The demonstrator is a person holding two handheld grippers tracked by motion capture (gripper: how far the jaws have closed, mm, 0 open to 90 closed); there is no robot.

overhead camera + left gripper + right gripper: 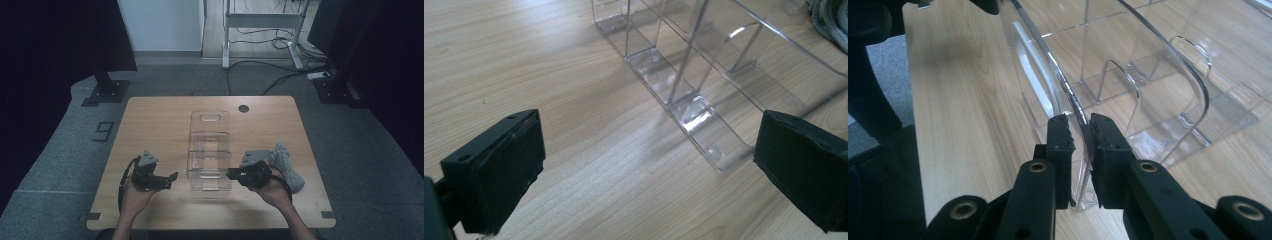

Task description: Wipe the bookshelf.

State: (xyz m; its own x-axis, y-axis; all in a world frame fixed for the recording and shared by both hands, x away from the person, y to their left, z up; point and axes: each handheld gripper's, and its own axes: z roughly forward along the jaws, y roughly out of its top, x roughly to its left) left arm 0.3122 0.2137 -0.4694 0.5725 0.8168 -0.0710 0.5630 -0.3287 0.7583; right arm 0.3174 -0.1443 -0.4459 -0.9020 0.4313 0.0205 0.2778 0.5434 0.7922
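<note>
Right claw (1080,132) is pinching the near wall of the clear acrylic compartment organiser (210,150), sitting mid light wooden worktop (150,125). Left claw (649,165) is hovering released beside it.

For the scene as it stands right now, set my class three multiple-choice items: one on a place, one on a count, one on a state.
1. Where does the grey cloth lie?
A. right of the clear organizer
B. inside it
C. on the floor

2. How many round holes show in the tabletop?
A. three
B. none
C. one

3. How do the right tongs stand?
A. wide open
B. shut on the organizer's wall
C. lying on the cloth

Answers:
1 A, the cloth lies on the table past its right side.
2 C, one dark hole near the far edge.
3 B, the pads pinch the clear wall.
</note>
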